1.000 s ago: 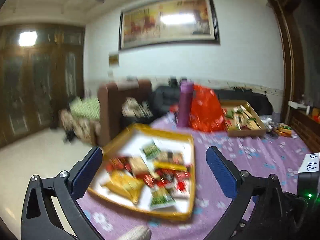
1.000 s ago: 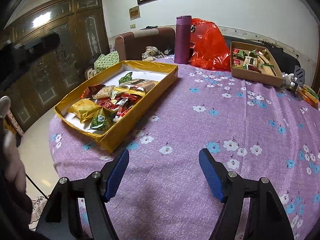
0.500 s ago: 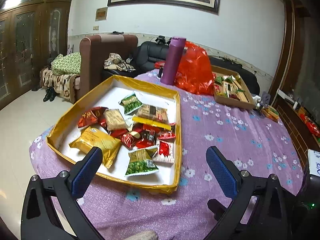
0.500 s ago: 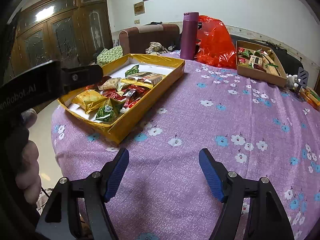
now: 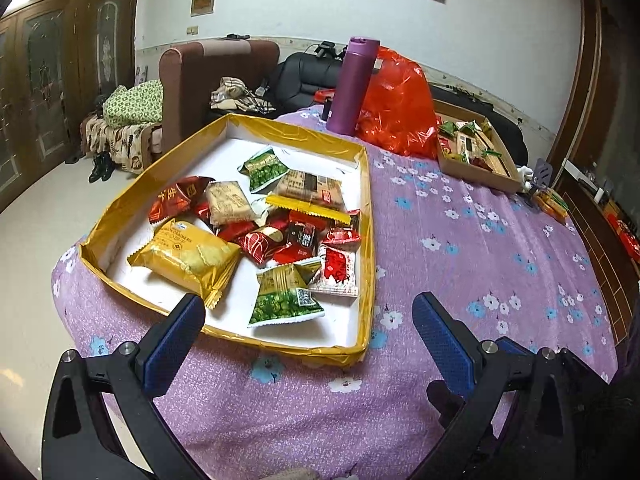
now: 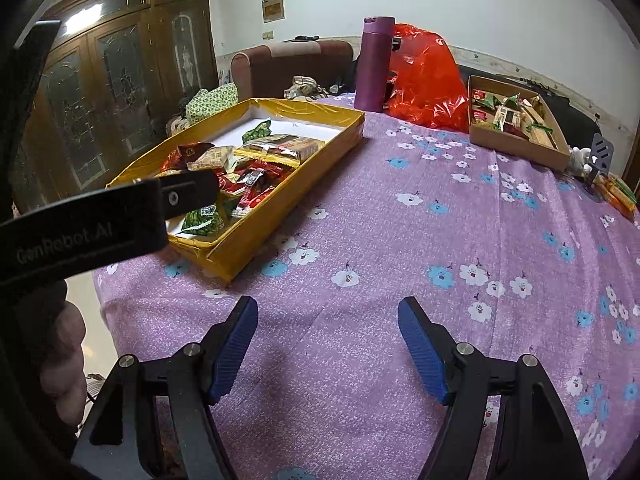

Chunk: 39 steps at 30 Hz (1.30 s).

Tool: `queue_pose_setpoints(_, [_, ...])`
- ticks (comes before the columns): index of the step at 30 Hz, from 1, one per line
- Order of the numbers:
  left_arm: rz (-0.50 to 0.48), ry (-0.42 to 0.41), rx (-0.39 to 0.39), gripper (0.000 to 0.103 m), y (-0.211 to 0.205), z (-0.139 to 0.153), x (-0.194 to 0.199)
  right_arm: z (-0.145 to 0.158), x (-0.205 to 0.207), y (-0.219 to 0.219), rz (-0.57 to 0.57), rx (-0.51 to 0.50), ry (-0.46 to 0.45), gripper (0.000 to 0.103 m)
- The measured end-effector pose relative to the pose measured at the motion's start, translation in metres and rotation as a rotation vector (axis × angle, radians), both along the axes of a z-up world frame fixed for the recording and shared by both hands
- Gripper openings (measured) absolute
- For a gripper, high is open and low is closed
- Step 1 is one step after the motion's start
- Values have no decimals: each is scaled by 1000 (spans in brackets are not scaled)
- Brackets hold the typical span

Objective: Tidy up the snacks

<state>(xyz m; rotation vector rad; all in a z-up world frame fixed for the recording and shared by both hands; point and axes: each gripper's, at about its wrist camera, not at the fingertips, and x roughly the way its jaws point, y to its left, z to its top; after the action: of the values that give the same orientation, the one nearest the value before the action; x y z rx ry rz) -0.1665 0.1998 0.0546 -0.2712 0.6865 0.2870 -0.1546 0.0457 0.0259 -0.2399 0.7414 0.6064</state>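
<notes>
A gold-edged tray holds several snack packets: a gold cracker pack, green pea packs, red candies. The tray also shows in the right wrist view. A brown cardboard box with sorted snacks sits at the table's far right, and shows in the right wrist view. My left gripper is open and empty, just above the tray's near edge. My right gripper is open and empty over bare cloth. The left gripper's body hides part of the tray.
A purple flask and a red plastic bag stand at the table's far side. The table has a purple flowered cloth. Small packets lie near the right edge. A brown armchair stands behind the table.
My left gripper has tilted down and moved closer to the tray. My right gripper has crept forward slightly. Both stay open.
</notes>
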Motion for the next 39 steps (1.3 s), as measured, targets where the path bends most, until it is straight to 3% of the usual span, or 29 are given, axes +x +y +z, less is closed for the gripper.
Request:
queue_pose_setpoints(8, [-6, 23, -31, 103, 3, -4, 2, 6, -2, -2, -25, 12, -29, 74])
queue_pose_setpoints(39, [-24, 41, -21, 103, 0, -10, 6, 1, -4, 1, -23, -9, -29, 75])
